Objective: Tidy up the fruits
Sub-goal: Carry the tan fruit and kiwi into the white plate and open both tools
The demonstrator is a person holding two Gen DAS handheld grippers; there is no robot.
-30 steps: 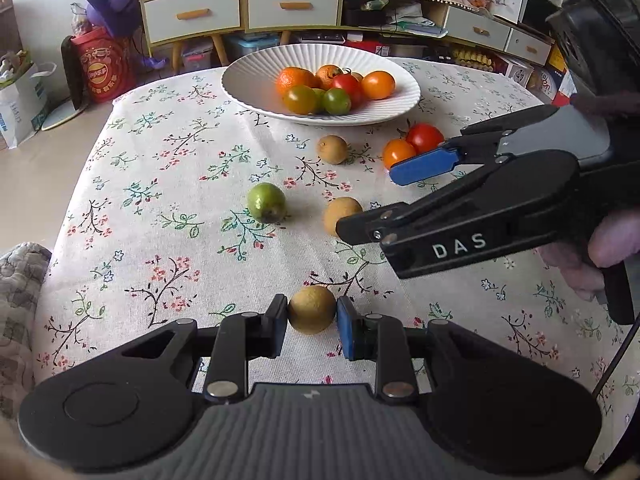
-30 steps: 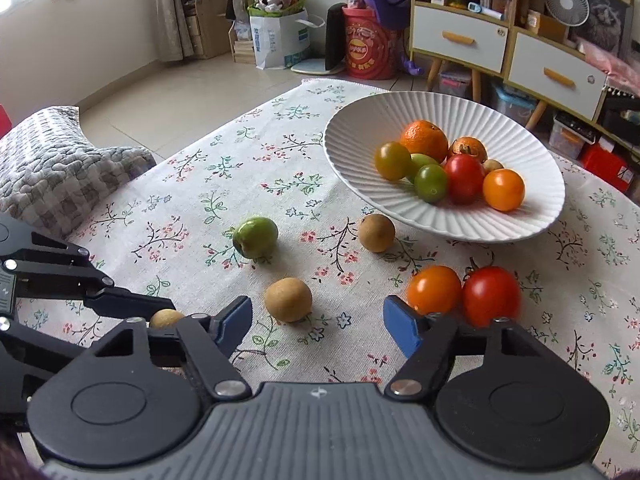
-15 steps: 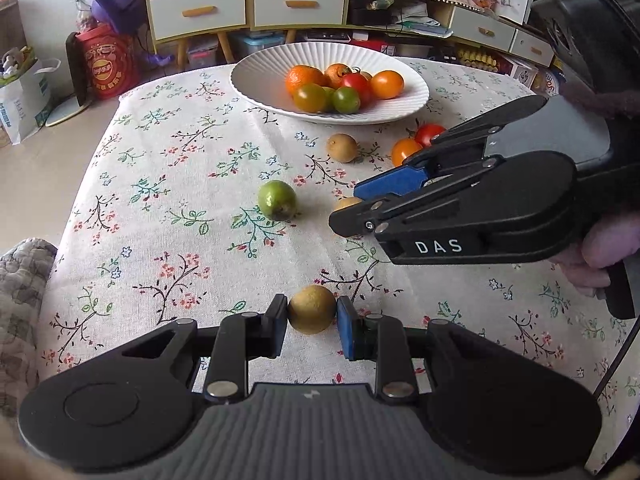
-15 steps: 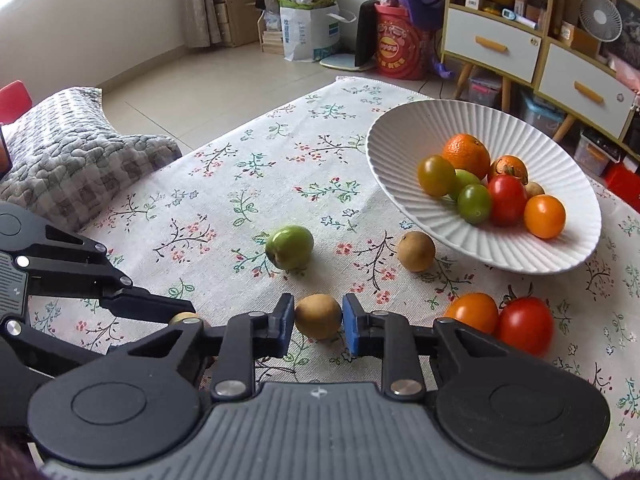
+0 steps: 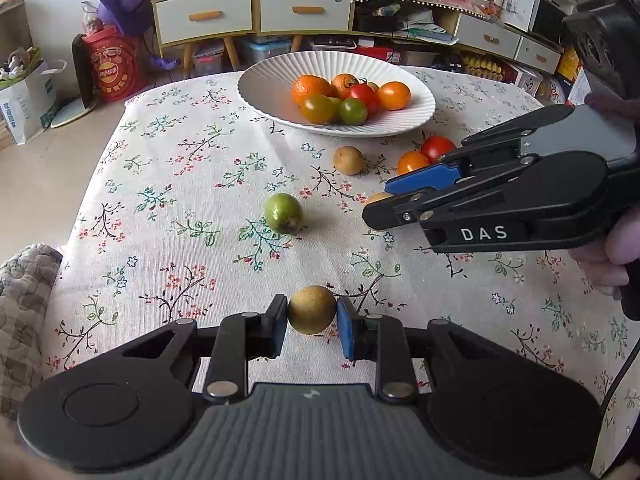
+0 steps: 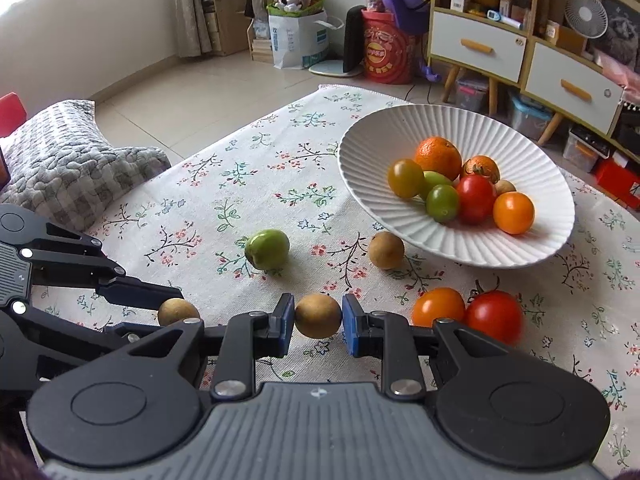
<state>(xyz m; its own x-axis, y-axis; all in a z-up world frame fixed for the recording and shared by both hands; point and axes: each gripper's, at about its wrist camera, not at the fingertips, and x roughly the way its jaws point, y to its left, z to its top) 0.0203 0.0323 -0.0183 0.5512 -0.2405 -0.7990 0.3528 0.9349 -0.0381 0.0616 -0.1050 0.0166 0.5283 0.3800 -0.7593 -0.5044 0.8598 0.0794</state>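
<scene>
A white ribbed bowl (image 5: 264, 80) (image 6: 360, 148) at the far side of the floral table holds several oranges and tomatoes. My left gripper (image 5: 312, 320) is shut on a brown round fruit (image 5: 312, 309), also seen in the right wrist view (image 6: 178, 311). My right gripper (image 6: 319, 322) is shut on a second brown fruit (image 6: 318, 315), held just above the cloth; in the left wrist view that gripper (image 5: 384, 204) hides most of the fruit (image 5: 377, 198). A green fruit (image 5: 283, 213) (image 6: 267, 249), a third brown fruit (image 5: 348, 159) (image 6: 386, 250), an orange tomato (image 5: 413, 162) (image 6: 438, 307) and a red tomato (image 5: 438, 147) (image 6: 494, 315) lie loose.
The floral tablecloth (image 5: 180, 200) covers the table. A grey quilted cushion (image 6: 68, 152) sits past the left edge. Cabinets with drawers (image 5: 204, 16) and a red bucket (image 5: 110, 66) stand on the floor beyond the far edge.
My right gripper closed from wide open onto the brown fruit and has lifted it slightly. My left gripper stays shut on its fruit and has raised it a little.
</scene>
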